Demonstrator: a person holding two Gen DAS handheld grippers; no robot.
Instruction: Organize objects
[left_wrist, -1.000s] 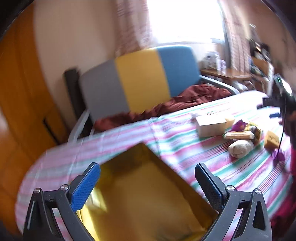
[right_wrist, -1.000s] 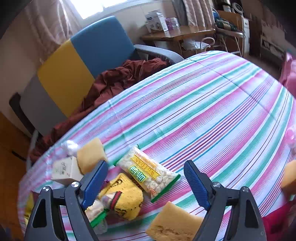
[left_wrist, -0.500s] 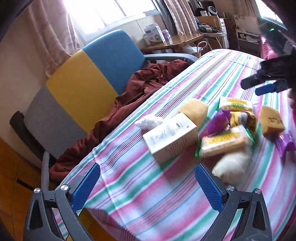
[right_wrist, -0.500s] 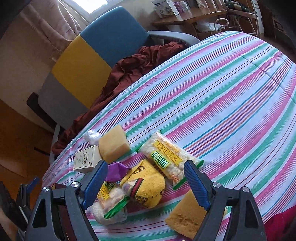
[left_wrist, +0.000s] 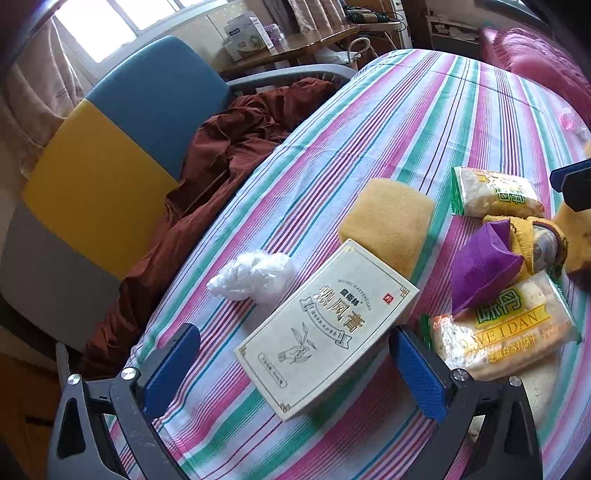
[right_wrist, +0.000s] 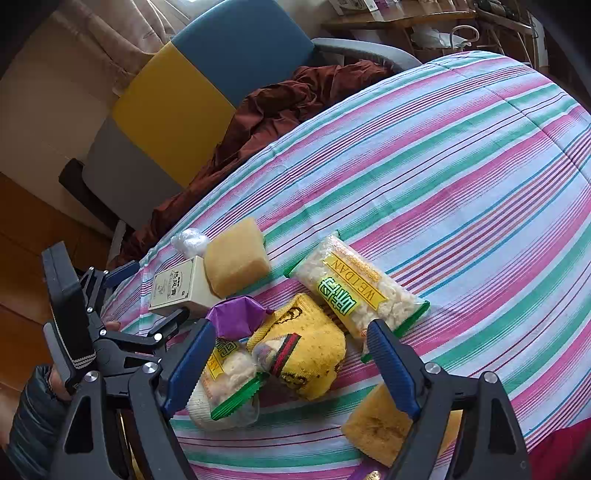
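- The left gripper has its blue-padded fingers spread apart; the cream rectangular cardboard box lies flat between them on the striped cloth, not pressed by either pad.
- The right gripper is likewise spread, empty; a yellow knitted sock lies between its fingers.
- A yellow sponge block touches the box's far end.

Pink, green and white striped cloth; cream box; purple packet; yellow sponge.
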